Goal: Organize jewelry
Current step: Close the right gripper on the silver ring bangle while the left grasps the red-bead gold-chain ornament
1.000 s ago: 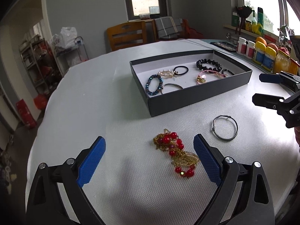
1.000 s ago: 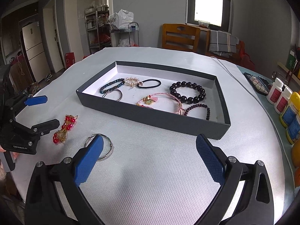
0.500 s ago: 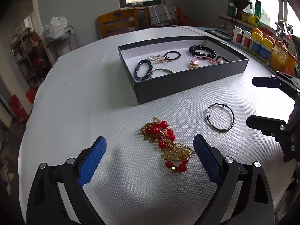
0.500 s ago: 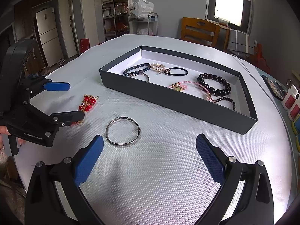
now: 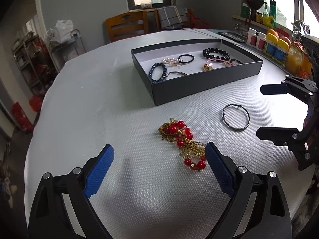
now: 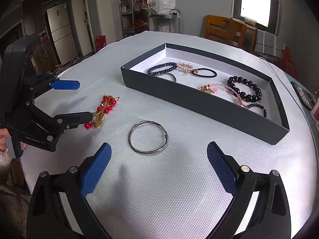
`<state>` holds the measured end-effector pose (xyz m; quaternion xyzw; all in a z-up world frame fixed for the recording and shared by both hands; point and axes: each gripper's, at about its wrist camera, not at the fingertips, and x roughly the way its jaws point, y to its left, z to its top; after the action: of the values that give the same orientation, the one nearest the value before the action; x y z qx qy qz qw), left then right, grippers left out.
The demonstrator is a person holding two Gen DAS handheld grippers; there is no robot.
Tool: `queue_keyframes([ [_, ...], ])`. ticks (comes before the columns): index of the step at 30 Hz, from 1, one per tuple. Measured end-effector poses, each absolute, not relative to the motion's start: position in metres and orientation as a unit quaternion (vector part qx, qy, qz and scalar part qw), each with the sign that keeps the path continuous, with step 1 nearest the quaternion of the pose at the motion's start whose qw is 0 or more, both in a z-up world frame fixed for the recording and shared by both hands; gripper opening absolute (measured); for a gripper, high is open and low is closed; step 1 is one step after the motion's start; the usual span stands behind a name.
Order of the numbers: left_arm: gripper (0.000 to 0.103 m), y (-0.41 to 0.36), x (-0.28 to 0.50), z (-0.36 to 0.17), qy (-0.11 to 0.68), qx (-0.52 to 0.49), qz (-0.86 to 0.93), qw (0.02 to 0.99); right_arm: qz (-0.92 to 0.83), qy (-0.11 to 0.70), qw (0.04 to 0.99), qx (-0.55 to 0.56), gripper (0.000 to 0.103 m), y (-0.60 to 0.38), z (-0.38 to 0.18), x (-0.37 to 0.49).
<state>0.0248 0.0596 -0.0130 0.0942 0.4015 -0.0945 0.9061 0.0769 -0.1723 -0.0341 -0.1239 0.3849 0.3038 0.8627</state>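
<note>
Both tools moved nearer; left tool (image 5: 159,165), right tool (image 6: 158,159) wide open, empty; one bangle (image 6: 148,136), one red-bead chain (image 5: 184,144).

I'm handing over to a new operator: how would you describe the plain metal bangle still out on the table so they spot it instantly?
Start at the dark grey tray on the white textured table. On the mat just in front of its long near wall lie two loose pieces. The metal bangle is the bare thin silver hoop, open-centred, unlike the red-bead gold chain beside it.
</note>
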Motion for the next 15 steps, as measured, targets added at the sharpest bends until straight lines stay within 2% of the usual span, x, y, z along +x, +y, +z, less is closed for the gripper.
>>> queue_keyframes([
  [6, 0.095, 0.061, 0.028, -0.015, 0.405, 0.088, -0.092, 0.906, 0.315, 0.398, 0.85, -0.142, 0.082, -0.153, -0.04, 0.081],
  [11, 0.095, 0.059, 0.027, -0.015, 0.405, 0.087, -0.096, 0.905, 0.304, 0.406, 0.847, -0.159, 0.066, -0.144, -0.045, 0.087],
  [15, 0.095, 0.059, 0.028, -0.015, 0.405, 0.086, -0.098, 0.905, 0.307, 0.413, 0.844, -0.154, 0.062, -0.145, -0.048, 0.092],
])
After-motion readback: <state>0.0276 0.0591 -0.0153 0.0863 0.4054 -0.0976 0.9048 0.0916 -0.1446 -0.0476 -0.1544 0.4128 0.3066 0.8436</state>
